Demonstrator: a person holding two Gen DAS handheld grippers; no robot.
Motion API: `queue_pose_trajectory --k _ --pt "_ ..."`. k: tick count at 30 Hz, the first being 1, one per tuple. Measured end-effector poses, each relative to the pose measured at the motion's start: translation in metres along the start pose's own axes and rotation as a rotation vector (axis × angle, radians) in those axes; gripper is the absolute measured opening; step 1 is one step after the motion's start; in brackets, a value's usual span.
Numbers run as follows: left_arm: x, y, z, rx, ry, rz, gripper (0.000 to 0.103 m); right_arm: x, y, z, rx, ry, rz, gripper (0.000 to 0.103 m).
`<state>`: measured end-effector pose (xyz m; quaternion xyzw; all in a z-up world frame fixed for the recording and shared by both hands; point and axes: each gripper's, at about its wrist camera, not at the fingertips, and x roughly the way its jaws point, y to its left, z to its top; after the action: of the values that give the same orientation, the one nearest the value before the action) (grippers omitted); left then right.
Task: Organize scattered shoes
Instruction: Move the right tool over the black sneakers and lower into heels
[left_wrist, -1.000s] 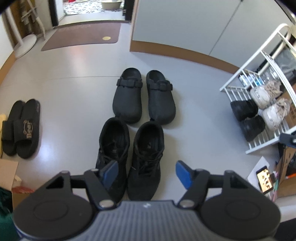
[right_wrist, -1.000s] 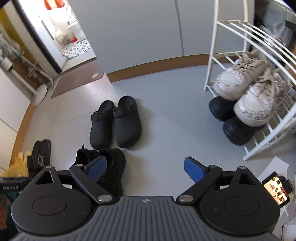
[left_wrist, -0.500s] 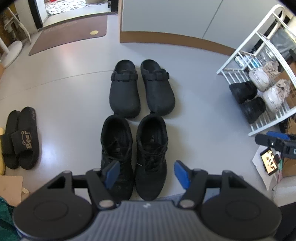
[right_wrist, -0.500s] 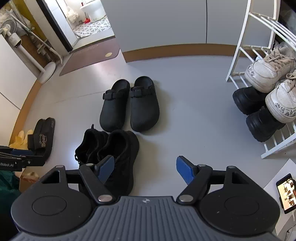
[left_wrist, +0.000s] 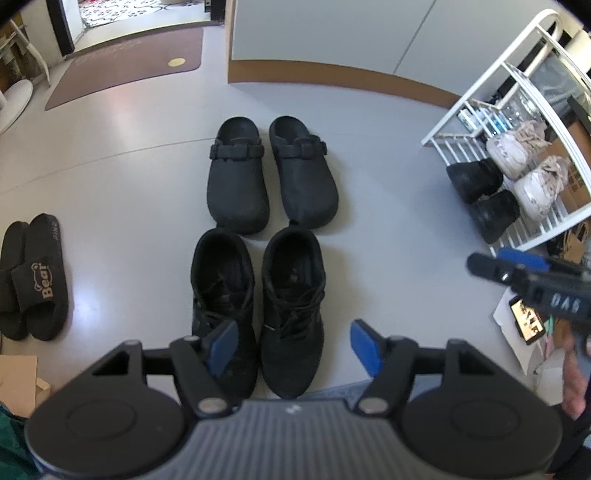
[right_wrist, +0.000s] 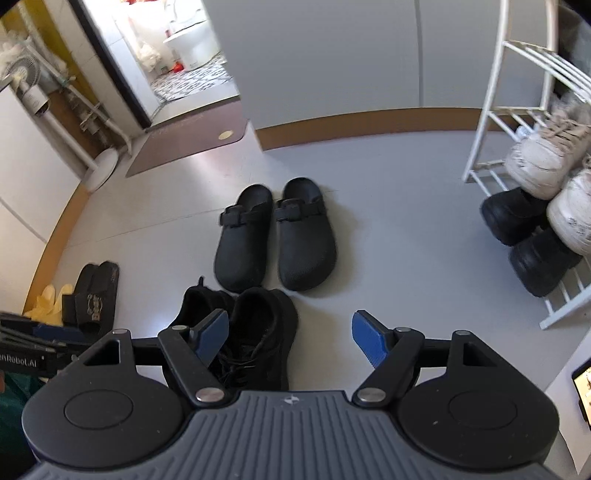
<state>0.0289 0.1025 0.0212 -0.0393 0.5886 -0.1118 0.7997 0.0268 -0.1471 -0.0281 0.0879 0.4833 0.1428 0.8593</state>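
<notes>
While the left tool hangs above the grey floor, its blue pads are spreading apart and pinch nothing — the black laced sneakers lie side by side directly below, toes toward the camera. Just beyond them the black clogs sit as a neat pair. A pair of black slides rests well apart at the left edge. On the white wire shoe rack at right, white sneakers lie beside black chunky shoes. The right tool reaches in from the right edge.

From the right wrist view, the right tool stands spread and empty — the black laced sneakers lie under its left pad, the clogs ahead, the slides far left, the rack right.
</notes>
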Motion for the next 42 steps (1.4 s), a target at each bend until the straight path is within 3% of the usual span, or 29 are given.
queue_pose_trajectory --k 4,13,20,30,36,42 --pt "0.000 0.005 0.002 -0.013 -0.012 0.006 0.076 0.009 0.014 -0.004 -0.052 0.009 0.022 0.078" --pt "0.004 0.016 0.006 -0.037 -0.004 0.020 0.079 0.027 0.024 -0.003 -0.041 0.000 0.021 0.078" --pt "0.011 0.033 0.008 -0.108 0.005 0.023 0.079 0.038 0.034 -0.013 -0.074 -0.012 0.050 0.078" --pt "-0.004 0.038 0.011 -0.086 -0.050 0.043 0.081 0.068 0.054 -0.026 -0.047 0.008 0.088 0.078" --pt "-0.009 0.049 0.008 -0.089 -0.056 0.059 0.081 0.082 0.067 -0.033 -0.095 -0.006 0.103 0.078" --pt "-0.015 0.056 0.012 -0.081 -0.065 0.091 0.081 0.100 0.076 -0.038 -0.088 0.034 0.115 0.078"
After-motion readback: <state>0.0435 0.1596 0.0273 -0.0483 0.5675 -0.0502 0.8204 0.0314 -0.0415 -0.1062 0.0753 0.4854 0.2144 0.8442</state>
